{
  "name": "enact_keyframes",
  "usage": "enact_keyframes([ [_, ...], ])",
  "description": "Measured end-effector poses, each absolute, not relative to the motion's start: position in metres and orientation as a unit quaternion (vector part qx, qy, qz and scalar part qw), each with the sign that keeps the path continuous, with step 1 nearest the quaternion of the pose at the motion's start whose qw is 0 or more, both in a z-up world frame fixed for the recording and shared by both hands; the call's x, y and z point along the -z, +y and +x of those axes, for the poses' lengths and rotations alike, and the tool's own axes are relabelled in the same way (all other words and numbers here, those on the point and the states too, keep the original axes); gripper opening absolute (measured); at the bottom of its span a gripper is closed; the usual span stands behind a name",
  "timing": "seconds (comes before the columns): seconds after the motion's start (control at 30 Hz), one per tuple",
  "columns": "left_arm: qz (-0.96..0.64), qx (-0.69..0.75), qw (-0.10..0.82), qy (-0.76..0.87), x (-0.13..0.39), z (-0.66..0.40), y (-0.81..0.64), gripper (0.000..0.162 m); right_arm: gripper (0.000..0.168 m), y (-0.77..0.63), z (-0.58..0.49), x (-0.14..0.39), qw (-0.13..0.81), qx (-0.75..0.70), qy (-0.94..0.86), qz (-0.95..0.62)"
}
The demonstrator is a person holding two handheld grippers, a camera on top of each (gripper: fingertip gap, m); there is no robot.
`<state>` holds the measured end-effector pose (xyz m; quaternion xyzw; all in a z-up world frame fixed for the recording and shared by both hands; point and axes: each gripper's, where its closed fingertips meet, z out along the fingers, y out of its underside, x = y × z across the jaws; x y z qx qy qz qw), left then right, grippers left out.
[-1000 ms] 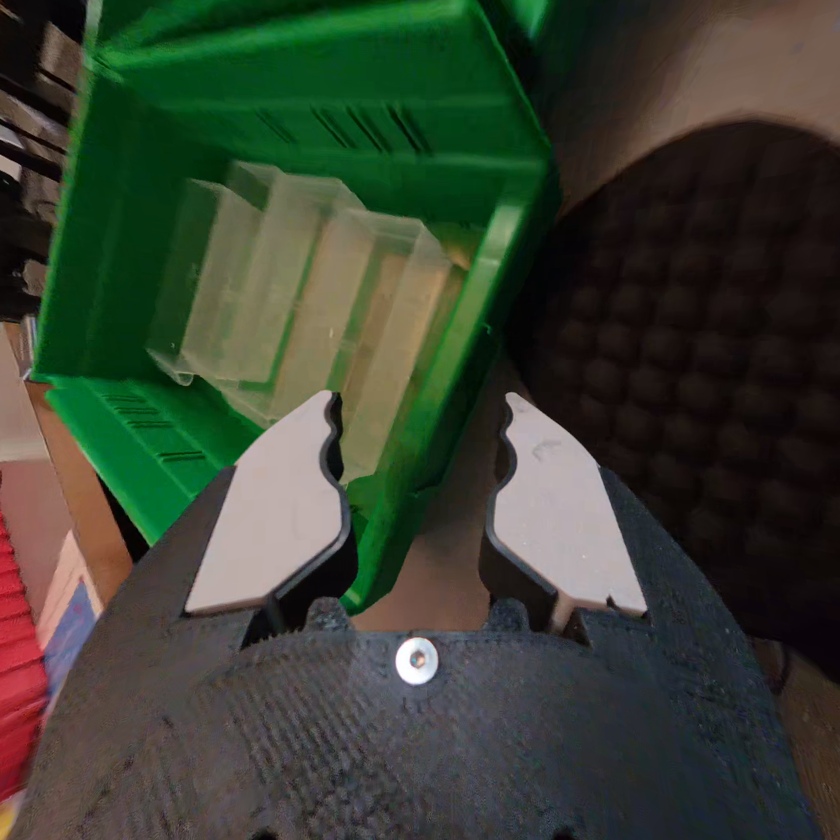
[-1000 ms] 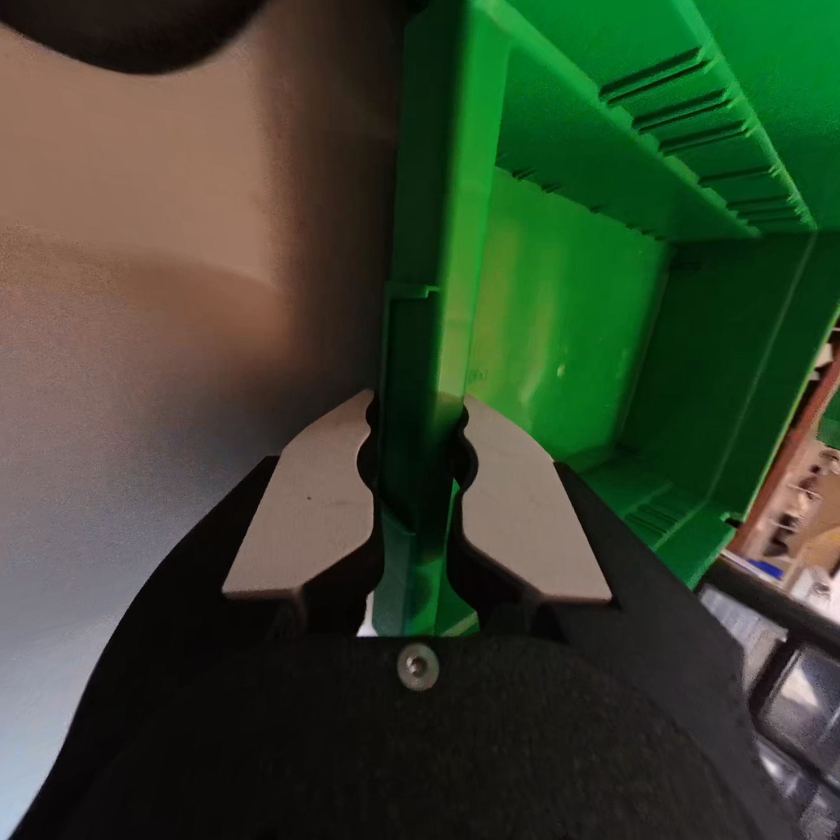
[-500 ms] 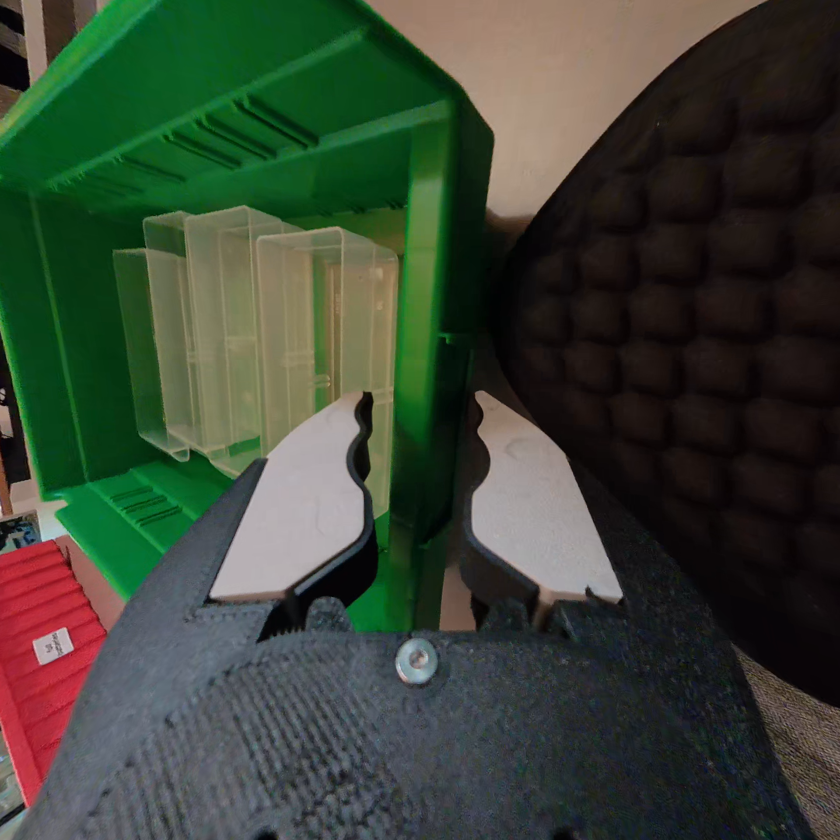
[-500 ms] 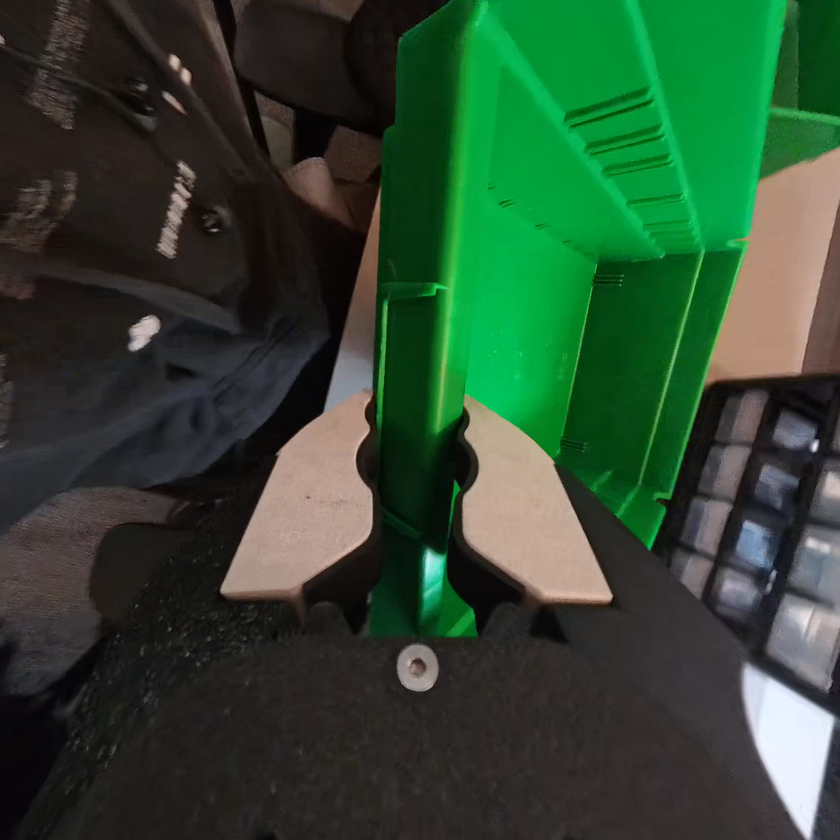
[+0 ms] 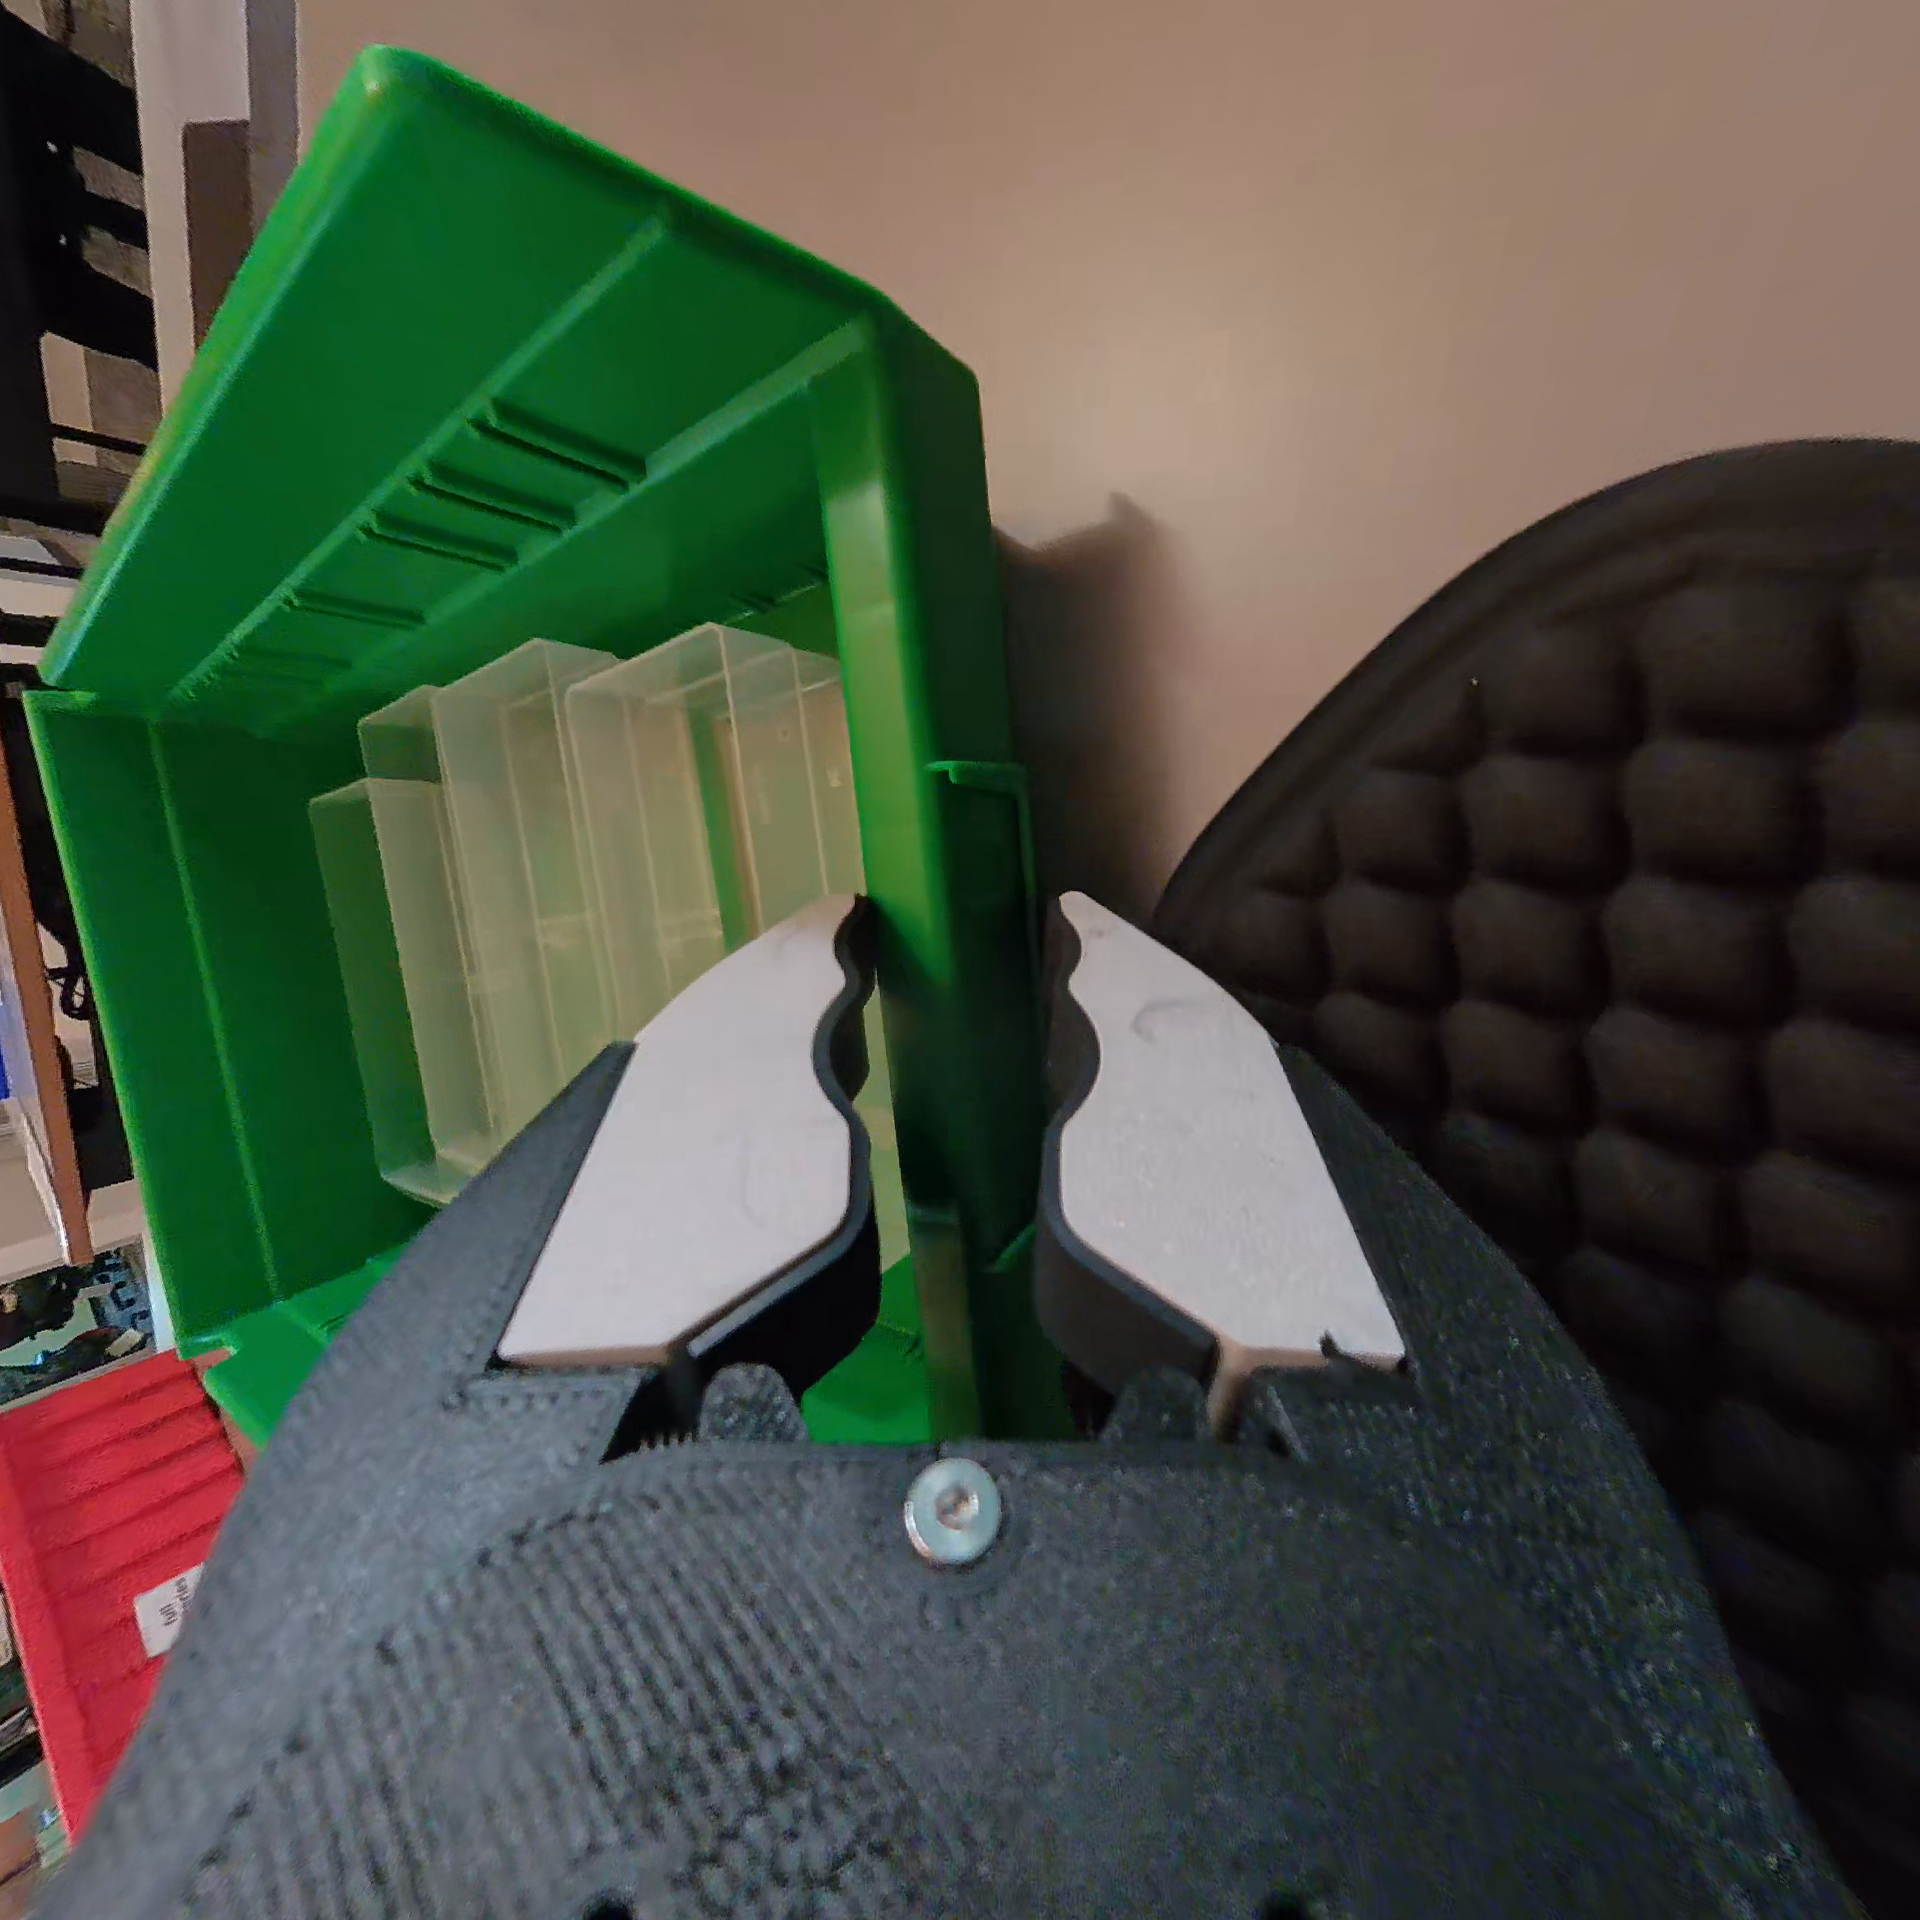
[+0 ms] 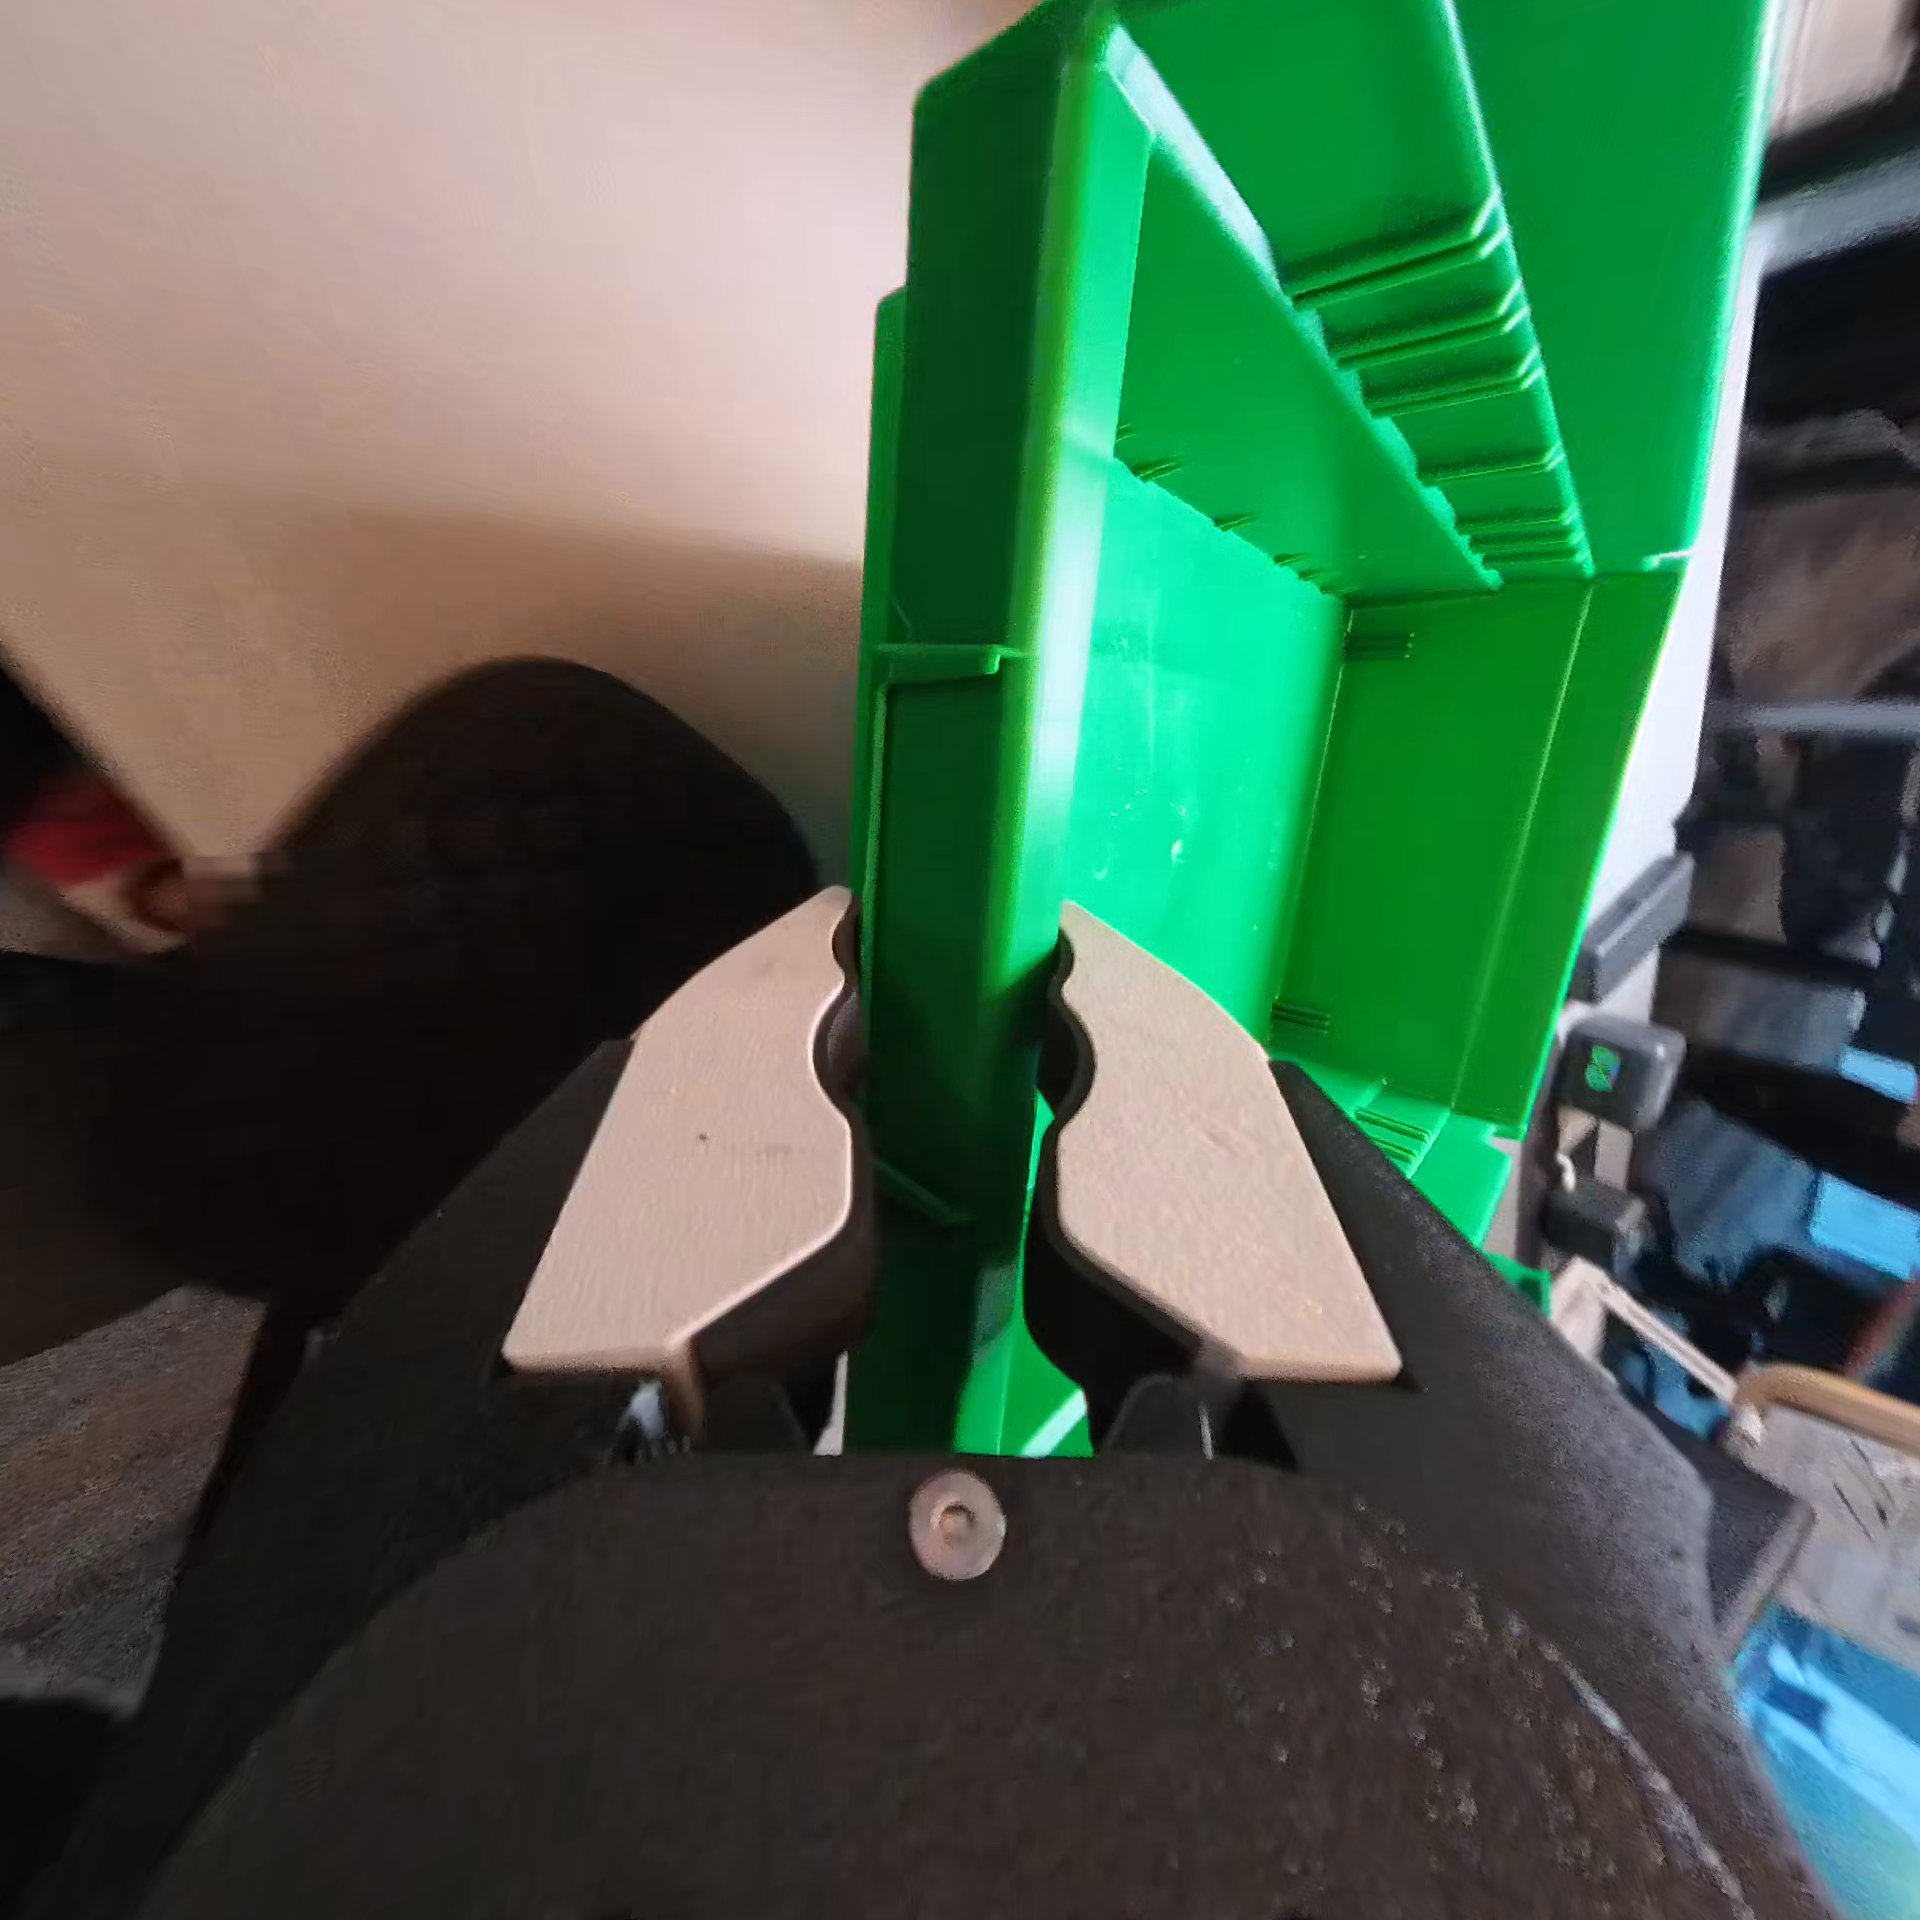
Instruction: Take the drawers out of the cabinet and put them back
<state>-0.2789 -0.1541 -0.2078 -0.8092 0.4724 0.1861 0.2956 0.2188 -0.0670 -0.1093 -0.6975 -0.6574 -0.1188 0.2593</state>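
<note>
In the left wrist view a green plastic bin (image 5: 520, 416) stands on end with its open side toward me. Several clear plastic drawers (image 5: 582, 883) are stacked inside it. My left gripper (image 5: 956, 914) is shut on the bin's right wall, one finger inside and one outside. In the right wrist view my right gripper (image 6: 951, 925) is shut on the left wall of a green bin (image 6: 1195, 779) whose inside shows empty. I cannot tell whether both views show the same bin. Neither view shows the other gripper.
A black quilted cushion (image 5: 1610, 987) is close on the right of the left gripper, against a beige wall (image 5: 1351, 260). A red ribbed bin (image 5: 94, 1538) lies low left. In the right wrist view, dark shelving with small items (image 6: 1818, 935) stands to the right and a black rounded object (image 6: 468, 935) to the left.
The left gripper went from wide open beside the tilted bin to shut on its right wall, and the bin turned upright. The right gripper kept its hold while its bin swung across the background.
</note>
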Motion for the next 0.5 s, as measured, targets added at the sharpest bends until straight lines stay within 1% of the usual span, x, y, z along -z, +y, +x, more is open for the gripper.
enact_keyframes([
  [0.13,-0.807,-0.184,0.303,0.473,0.208,-0.278,-0.148,0.031,0.031,-0.004,0.248,0.151,0.248,0.185,-0.637,-0.706],
  [0.37,-0.798,-0.185,0.313,0.481,0.207,-0.278,-0.129,0.031,0.030,0.076,0.271,0.194,0.321,0.222,-0.625,-0.676],
  [0.5,-0.789,-0.184,0.319,0.492,0.207,-0.278,-0.111,0.031,0.031,0.103,0.283,0.213,0.333,0.248,-0.623,-0.663],
])
